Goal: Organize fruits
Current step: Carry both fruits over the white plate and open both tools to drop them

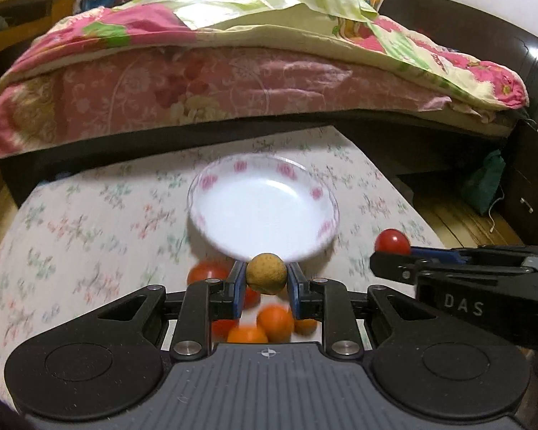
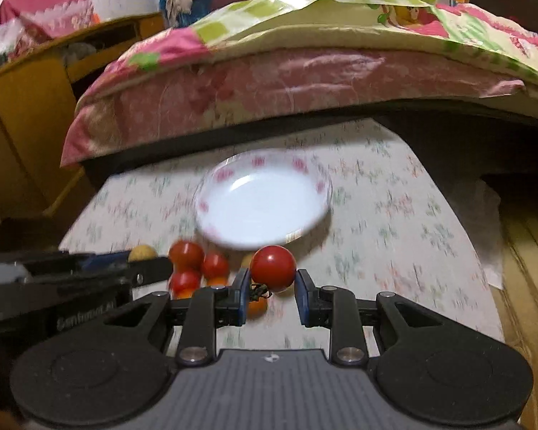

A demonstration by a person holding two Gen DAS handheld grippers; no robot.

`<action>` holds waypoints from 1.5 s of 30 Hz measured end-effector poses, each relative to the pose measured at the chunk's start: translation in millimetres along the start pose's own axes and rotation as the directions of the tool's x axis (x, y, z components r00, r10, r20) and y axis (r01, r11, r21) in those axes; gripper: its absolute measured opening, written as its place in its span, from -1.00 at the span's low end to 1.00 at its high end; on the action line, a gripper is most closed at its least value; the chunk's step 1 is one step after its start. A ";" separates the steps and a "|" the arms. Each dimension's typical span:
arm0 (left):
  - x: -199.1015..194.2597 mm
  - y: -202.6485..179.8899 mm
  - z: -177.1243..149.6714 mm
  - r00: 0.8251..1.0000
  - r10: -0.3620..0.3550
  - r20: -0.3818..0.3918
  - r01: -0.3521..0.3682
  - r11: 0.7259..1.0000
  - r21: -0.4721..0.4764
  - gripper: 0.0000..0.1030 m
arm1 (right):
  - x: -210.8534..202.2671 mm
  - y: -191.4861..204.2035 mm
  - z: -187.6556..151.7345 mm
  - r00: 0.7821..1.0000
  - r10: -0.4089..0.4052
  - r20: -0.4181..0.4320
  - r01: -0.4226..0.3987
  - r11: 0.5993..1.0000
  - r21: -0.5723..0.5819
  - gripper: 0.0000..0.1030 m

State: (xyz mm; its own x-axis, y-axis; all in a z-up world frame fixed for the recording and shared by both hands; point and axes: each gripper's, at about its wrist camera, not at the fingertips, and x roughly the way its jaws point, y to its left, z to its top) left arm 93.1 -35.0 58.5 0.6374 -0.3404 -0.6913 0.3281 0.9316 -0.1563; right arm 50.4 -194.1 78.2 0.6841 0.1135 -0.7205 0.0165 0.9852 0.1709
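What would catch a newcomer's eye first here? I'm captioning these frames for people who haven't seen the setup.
Each gripper carries a fruit: the left gripper pinches a tan longan, the right gripper a red tomato. Just beyond them sits an empty white bowl on the floral cloth, with loose red and orange fruits clustered near its front rim.

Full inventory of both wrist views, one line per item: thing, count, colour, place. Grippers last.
plate: 1, white with pink floral rim, empty, mid-table.
brown fruit: 1, tan, held between the left gripper's fingers.
red tomato: 1, red, between the right gripper's fingers.
loose fruits: small pile of red and orange, count unclear from blur, on the cloth in front of the plate.
tablecloth: 1, white with floral print, covers the table.
bed: 1, pink and green floral quilts, behind the table.
left gripper: shut on the brown fruit.
right gripper: shut on the red tomato.
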 end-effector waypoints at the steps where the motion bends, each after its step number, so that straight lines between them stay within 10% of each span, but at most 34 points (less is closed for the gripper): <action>1: 6.8 -0.3 4.6 1.000 0.002 -0.001 -0.002 1.000 0.002 -0.40 | 7.5 -3.5 7.5 1.000 0.011 -0.003 -0.011 1.000 0.013 -0.49; 19: 78.7 16.9 26.4 0.996 0.063 -0.059 -0.062 0.998 0.011 -0.40 | 108.6 -13.8 43.3 0.998 0.034 -0.043 -0.036 0.998 -0.047 -0.49; 45: 68.4 15.1 24.7 0.990 0.136 -0.027 -0.134 0.989 0.062 -0.14 | 108.6 -14.4 48.8 0.999 0.033 0.001 -0.033 0.999 -0.034 -0.39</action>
State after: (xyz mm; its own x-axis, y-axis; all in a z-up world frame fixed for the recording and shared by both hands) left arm 158.9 -47.3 26.3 0.6568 -0.2074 -0.7249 0.2825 0.9591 -0.0184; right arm 160.1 -202.3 30.3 0.6854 0.1456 -0.7135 -0.0310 0.9848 0.1712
